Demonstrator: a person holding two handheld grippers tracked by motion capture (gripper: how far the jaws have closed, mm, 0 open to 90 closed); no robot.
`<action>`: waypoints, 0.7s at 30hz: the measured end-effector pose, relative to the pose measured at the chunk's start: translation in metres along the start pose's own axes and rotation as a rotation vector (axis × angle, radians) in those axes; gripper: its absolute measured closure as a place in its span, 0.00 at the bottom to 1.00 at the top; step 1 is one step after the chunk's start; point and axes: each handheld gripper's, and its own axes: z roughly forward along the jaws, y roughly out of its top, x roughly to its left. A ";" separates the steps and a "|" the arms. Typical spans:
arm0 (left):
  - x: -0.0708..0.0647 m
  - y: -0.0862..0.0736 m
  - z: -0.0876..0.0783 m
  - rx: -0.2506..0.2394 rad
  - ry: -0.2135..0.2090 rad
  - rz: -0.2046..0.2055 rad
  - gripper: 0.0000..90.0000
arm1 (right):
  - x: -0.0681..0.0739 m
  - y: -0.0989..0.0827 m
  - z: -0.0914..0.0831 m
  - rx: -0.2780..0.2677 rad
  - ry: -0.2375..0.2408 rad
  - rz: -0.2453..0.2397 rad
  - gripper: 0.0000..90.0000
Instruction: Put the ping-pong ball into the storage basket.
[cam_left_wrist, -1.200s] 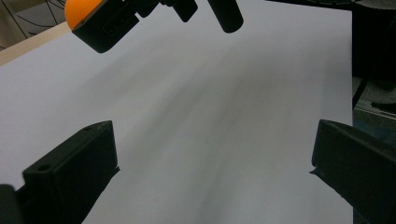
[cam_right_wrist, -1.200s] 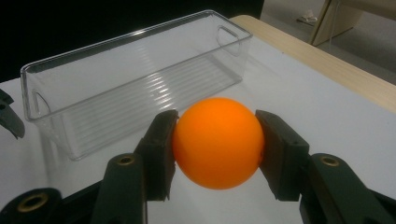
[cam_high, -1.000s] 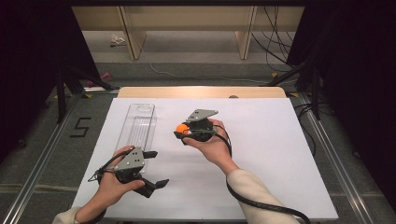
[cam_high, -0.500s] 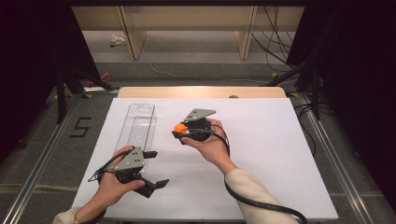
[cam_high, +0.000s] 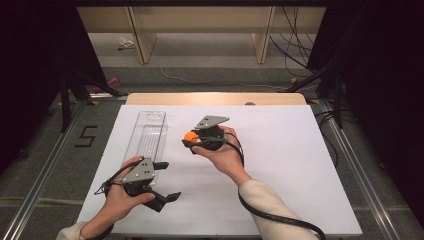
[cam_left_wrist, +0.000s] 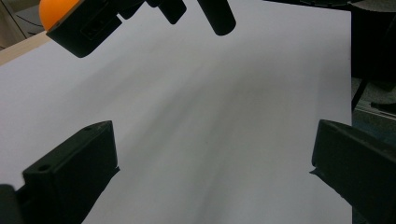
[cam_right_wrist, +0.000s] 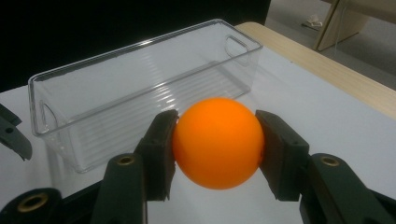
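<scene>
At the near edge of the white table (cam_high: 280, 165), my left gripper (cam_high: 161, 181) rests low in my left hand (cam_high: 120, 197), jaws spread wide with nothing between them; in the left gripper view the two black jaws stand far apart over bare white surface; ahead of them and higher, my right gripper (cam_high: 189, 140) hangs above the table, held up in my right hand (cam_high: 222, 152). Its jaws are pinched on the orange ball (cam_right_wrist: 218, 142), one pad pressed to each side, the ball sitting squarely between the tips and clear of the table below; in the high view the ball (cam_high: 190, 136) peeks out at the tips, which point toward my left. Just beyond the ball, past the tips of the right gripper, lies the clear plastic bin (cam_right_wrist: 140, 88), long and narrow, ribbed on its floor, a cut-out handle at each end, nothing in it; seen from above the bin (cam_high: 147, 137) runs lengthwise away from me, its near end just beside my left gripper and the ball off to its side, close but apart. Behind the bin a strip of pale wood (cam_high: 215, 98) borders the table's far edge; beyond that, grey floor (cam_high: 200, 55) with loose cables.
</scene>
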 end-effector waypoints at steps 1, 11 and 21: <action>0.000 0.000 0.000 0.000 0.000 0.000 0.00 | 0.000 0.000 0.000 0.000 0.000 0.000 0.57; 0.000 0.000 0.000 0.003 -0.001 0.003 0.00 | 0.000 0.003 0.001 -0.004 0.002 -0.004 0.57; 0.000 0.000 0.000 0.002 0.000 0.005 0.00 | 0.003 0.007 0.006 -0.008 0.007 -0.005 0.57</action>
